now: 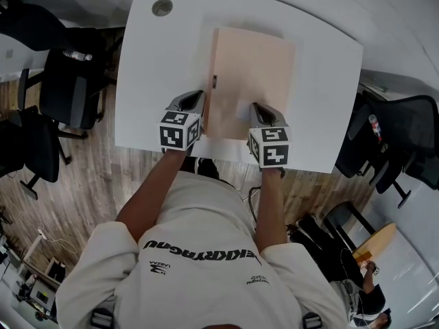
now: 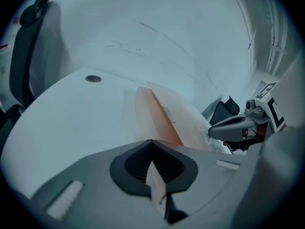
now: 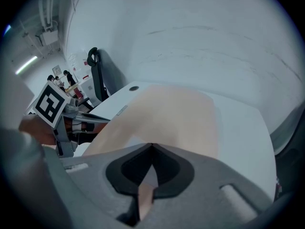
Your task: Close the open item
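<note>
A pale peach folder point(image 1: 250, 74) lies flat on the white table point(image 1: 151, 81), with a lighter sheet showing along its left side. My left gripper point(image 1: 199, 100) is at the folder's near left edge, shut on a thin sheet edge that runs between its jaws point(image 2: 152, 144). My right gripper point(image 1: 258, 109) is at the near right part of the cover, shut on a peach flap that passes between its jaws point(image 3: 151, 149). In the left gripper view the folder point(image 2: 162, 118) shows an orange side face. The folder's cover point(image 3: 176, 113) fills the middle of the right gripper view.
A round cable hole point(image 1: 162, 7) sits at the table's far left corner. Black office chairs stand at the left point(image 1: 65, 88) and at the right point(image 1: 405, 136) of the table. The person's body is against the table's near edge. People stand far off in the right gripper view.
</note>
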Demonstrator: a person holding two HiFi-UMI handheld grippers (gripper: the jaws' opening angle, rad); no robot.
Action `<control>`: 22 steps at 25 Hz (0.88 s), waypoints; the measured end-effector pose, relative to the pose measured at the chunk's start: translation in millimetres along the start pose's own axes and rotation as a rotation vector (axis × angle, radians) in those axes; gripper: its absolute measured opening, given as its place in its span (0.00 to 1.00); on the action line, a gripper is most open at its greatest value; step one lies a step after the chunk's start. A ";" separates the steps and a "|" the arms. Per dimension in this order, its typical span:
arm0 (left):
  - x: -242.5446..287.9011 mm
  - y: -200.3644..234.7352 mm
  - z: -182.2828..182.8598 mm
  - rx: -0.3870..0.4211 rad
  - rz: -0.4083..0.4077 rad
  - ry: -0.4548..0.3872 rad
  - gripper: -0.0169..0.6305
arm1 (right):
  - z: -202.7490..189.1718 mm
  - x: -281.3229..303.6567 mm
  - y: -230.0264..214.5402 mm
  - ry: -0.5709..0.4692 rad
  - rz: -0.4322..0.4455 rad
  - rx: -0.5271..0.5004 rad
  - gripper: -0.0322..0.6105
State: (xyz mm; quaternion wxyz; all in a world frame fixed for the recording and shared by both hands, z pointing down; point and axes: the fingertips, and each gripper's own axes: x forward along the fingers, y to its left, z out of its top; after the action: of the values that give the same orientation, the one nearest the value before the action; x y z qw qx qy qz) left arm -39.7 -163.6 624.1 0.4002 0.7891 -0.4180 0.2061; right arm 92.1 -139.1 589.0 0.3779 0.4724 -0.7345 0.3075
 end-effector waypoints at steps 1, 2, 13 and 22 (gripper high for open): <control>0.0 -0.1 -0.1 0.000 0.000 0.000 0.03 | -0.4 0.3 0.2 0.001 0.000 0.000 0.05; 0.1 -0.2 -0.1 0.001 0.000 0.000 0.03 | -0.8 0.5 0.4 0.001 0.001 0.000 0.05; 0.0 -2.8 0.2 -0.005 0.002 -0.002 0.03 | -2.3 1.9 3.0 0.006 0.014 0.001 0.05; 1.6 -1.1 -2.2 0.000 0.000 0.001 0.03 | -7.4 9.3 4.2 0.025 0.021 0.004 0.05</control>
State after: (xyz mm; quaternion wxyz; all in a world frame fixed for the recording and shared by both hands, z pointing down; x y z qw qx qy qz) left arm -37.9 -162.3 626.0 0.4006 0.7888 -0.4179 0.2066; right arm 87.7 -135.8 600.4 0.3829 0.4615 -0.7341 0.3186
